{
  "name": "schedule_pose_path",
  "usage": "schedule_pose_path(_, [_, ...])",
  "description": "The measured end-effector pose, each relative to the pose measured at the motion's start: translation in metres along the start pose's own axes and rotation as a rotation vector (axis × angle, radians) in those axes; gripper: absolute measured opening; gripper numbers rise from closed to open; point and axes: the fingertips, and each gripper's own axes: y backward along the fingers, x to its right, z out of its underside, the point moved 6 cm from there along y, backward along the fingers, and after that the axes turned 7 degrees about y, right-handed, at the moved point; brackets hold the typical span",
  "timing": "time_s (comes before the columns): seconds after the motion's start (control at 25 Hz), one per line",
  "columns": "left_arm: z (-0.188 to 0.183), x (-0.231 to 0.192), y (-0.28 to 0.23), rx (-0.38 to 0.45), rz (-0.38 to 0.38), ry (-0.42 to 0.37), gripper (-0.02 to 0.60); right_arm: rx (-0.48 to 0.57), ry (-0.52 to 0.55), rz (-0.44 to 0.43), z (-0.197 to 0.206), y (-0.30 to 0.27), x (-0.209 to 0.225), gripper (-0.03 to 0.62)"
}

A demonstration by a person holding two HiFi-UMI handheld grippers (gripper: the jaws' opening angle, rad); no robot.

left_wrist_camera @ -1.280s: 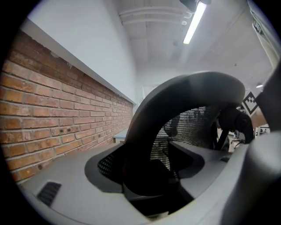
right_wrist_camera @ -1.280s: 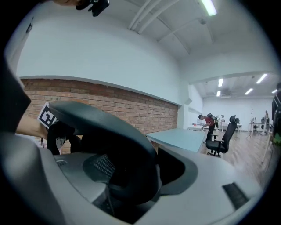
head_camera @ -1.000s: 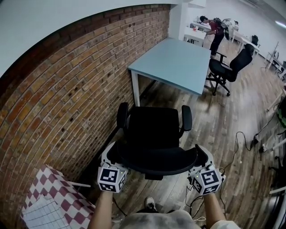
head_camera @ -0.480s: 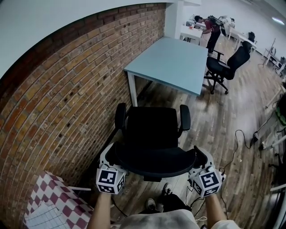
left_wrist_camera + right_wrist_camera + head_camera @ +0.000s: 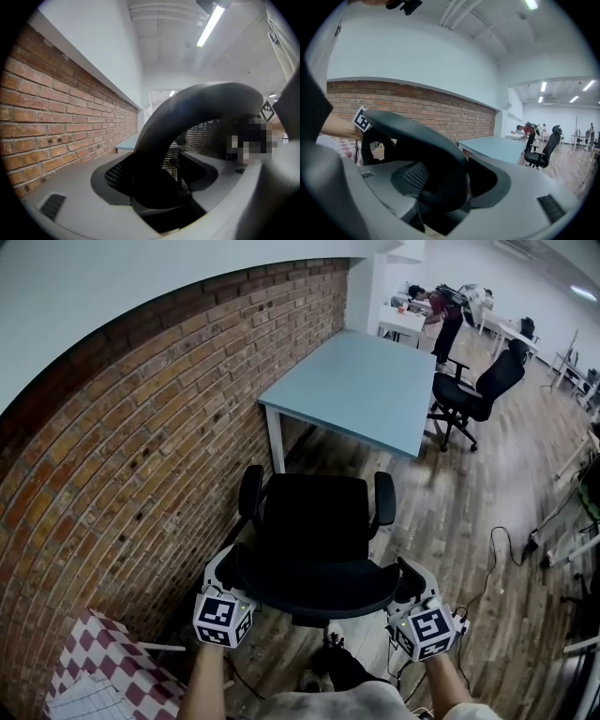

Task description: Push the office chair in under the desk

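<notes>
1. My left gripper [image 5: 228, 570] and right gripper [image 5: 406, 579] are both clamped on the top backrest rim of the office chair [image 5: 314, 521], one at each end.
2. The chair stands short of the desk [image 5: 361, 381], its seat facing the desk's near edge, with bare wooden floor [image 5: 441, 493] between them.
3. A brick wall [image 5: 141, 456] runs close along the chair's left armrest. The right side opens onto floor, and a second chair [image 5: 469, 395] stands off the desk's right edge.
4. Both gripper cubes carry black-and-white square markers, patterns rather than letters.
</notes>
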Motion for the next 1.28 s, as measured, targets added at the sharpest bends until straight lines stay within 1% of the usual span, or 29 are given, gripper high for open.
schedule_pose_path(0.24, [-0.006,-0.009,-0.019,-0.001,0.005,-0.007,0.325,0.002,-0.006,-0.001,-0.004,-0.014,0.009,0.258])
schedule_pose_path(0.44, [-0.010,-0.017,-0.027,0.009,0.023,-0.025,0.325,-0.007,0.065,-0.038,-0.006,-0.020,0.010,0.258])
schedule_pose_path(0.56, [-0.011,-0.022,-0.030,0.009,0.026,-0.034,0.325,0.004,0.025,-0.053,-0.008,-0.021,0.008,0.258])
schedule_pose_path(0.68, [-0.013,-0.027,-0.033,0.009,0.028,-0.040,0.325,0.018,-0.002,-0.027,-0.010,-0.025,0.006,0.258])
schedule_pose_path(0.88, [-0.011,-0.027,-0.034,0.014,0.017,-0.043,0.325,0.043,-0.067,0.063,-0.008,-0.034,0.005,0.273])
schedule_pose_path(1.12, [-0.013,-0.027,-0.038,0.033,0.004,-0.060,0.325,0.052,-0.079,0.068,-0.008,-0.038,0.009,0.273])
schedule_pose_path(1.28, [-0.015,-0.028,-0.048,0.034,0.008,-0.055,0.325,0.047,-0.081,0.067,-0.009,-0.044,0.017,0.273])
